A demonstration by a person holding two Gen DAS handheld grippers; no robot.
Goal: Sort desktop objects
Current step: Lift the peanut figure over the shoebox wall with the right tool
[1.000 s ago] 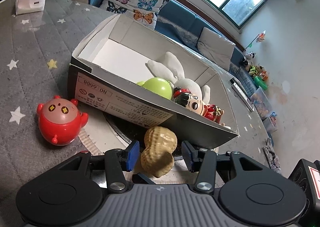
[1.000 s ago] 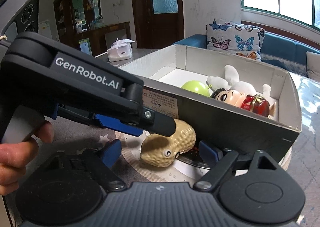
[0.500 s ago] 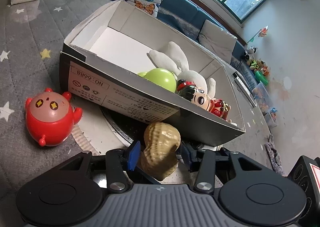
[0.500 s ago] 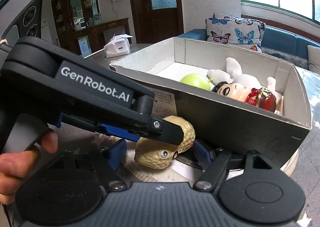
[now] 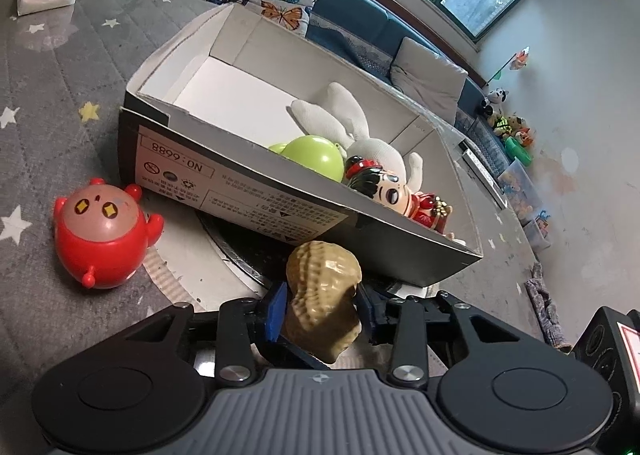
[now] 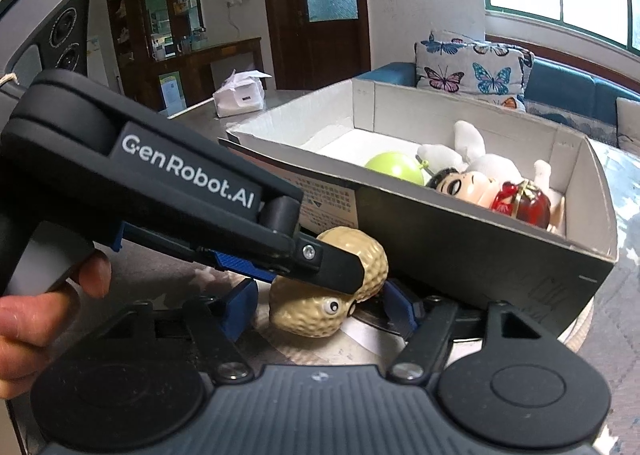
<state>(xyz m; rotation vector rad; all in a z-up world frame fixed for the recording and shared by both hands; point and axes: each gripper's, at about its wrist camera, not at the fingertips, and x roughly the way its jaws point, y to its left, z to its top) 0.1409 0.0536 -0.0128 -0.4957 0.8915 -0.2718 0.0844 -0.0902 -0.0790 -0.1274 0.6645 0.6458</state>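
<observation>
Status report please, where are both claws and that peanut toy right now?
Left claw shut on peanut toy. Right claw open, straddling it. Cardboard box wall directly ahead; red round toy on table.

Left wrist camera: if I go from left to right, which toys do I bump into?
Red round toy → peanut toy, pinched in the left tongs → big-headed doll inside the box.
</observation>
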